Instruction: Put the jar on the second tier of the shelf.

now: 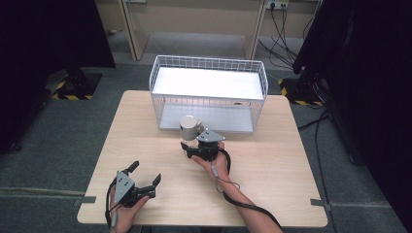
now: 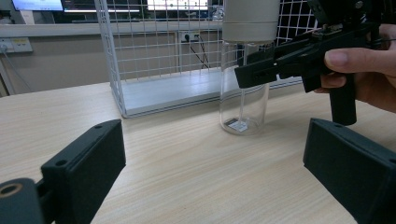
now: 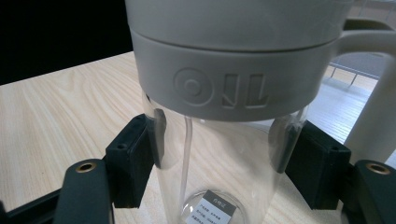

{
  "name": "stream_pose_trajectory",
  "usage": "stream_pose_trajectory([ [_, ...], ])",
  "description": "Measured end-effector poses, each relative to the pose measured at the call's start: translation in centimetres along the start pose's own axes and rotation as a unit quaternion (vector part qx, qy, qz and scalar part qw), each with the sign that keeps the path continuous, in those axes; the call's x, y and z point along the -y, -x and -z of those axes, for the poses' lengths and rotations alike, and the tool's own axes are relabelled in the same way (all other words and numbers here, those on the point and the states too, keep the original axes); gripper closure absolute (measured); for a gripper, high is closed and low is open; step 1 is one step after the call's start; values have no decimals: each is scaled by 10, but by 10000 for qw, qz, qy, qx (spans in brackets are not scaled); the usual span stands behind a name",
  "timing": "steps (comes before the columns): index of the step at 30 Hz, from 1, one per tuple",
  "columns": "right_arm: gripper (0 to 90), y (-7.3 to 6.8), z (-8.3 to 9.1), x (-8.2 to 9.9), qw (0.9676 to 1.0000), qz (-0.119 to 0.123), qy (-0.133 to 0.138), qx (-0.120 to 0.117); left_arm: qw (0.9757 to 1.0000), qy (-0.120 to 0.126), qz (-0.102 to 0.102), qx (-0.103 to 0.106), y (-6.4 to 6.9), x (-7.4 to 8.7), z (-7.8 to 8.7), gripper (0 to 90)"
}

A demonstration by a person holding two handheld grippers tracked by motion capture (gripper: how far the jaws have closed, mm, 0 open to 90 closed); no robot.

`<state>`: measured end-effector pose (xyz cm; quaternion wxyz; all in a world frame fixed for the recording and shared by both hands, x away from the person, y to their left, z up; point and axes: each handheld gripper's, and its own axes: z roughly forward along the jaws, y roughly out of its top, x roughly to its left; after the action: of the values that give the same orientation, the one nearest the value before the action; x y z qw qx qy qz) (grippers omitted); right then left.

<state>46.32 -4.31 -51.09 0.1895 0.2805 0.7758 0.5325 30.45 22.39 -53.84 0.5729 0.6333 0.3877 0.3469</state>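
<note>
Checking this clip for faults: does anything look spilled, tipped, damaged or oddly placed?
Nothing stands out. The oil bottle stands upright on the table, empty and intact, with the right gripper shut on its glass body. The wire basket sits squarely behind it.

A light wooden table [image 1: 145, 145] stands on grey carpet [image 1: 58, 141]. A white wire basket [image 1: 209, 65] sits at its far edge. Black curtains [image 1: 43, 34] hang at both sides. Beyond is a beige wall with a socket [image 1: 277, 5] and black cables [image 1: 284, 34].
</note>
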Motion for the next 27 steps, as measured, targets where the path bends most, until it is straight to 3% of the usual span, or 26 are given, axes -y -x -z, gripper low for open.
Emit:
stream_pose_trajectory([
  [13, 310, 1, 27, -15, 9998, 100, 174, 39, 10000, -18, -16, -9, 0, 0, 0, 52],
  [27, 310, 9, 54, -42, 9990, 37, 427, 115, 10000, -22, -11, -26, 1, 0, 0, 52],
])
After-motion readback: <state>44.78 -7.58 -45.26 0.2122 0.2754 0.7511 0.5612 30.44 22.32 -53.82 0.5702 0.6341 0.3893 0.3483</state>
